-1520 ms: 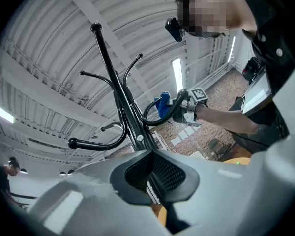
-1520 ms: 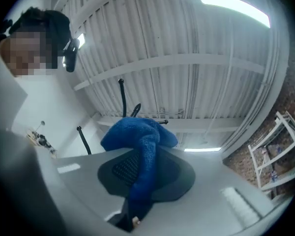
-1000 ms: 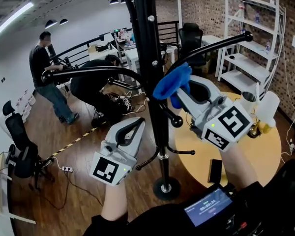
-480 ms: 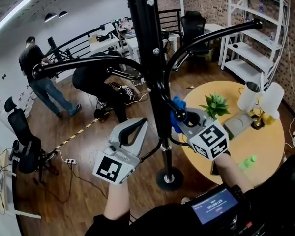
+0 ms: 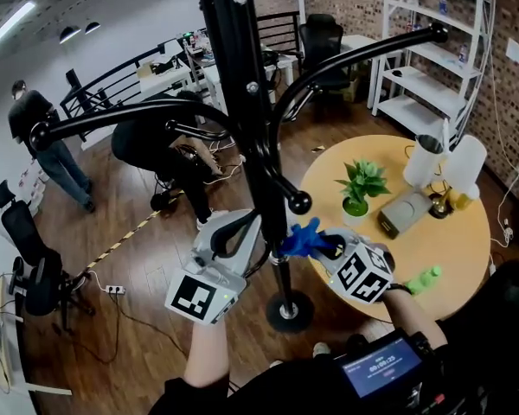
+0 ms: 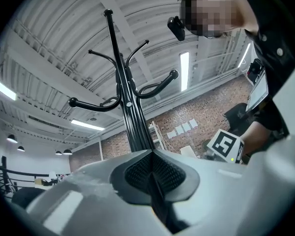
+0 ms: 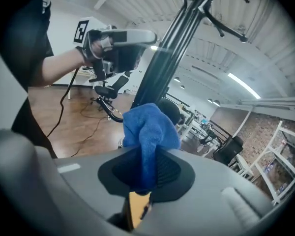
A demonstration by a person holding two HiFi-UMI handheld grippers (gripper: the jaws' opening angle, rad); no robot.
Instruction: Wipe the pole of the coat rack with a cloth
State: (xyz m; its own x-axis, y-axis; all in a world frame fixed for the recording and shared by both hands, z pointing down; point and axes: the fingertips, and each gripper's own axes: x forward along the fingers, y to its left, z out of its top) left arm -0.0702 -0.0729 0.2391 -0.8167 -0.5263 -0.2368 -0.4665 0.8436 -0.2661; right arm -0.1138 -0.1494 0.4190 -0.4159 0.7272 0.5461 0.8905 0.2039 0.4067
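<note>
The coat rack's black pole runs from the top of the head view down to its round base. My right gripper is shut on a blue cloth, which sits against the low part of the pole, below a knobbed hook. In the right gripper view the cloth bunches up out of the right gripper, with the pole just beyond. My left gripper is beside the pole on its left, shut and empty. The left gripper view shows the left gripper with its pads together and the pole rising ahead.
Curved black hook arms reach out left and right. A round wooden table on the right bears a potted plant, white jugs and a grey box. White shelves stand behind. People and office chairs are at the left.
My right gripper has carried the blue cloth down the pole, from up by the hook arms to low near the base. The left gripper has stayed beside the pole.
</note>
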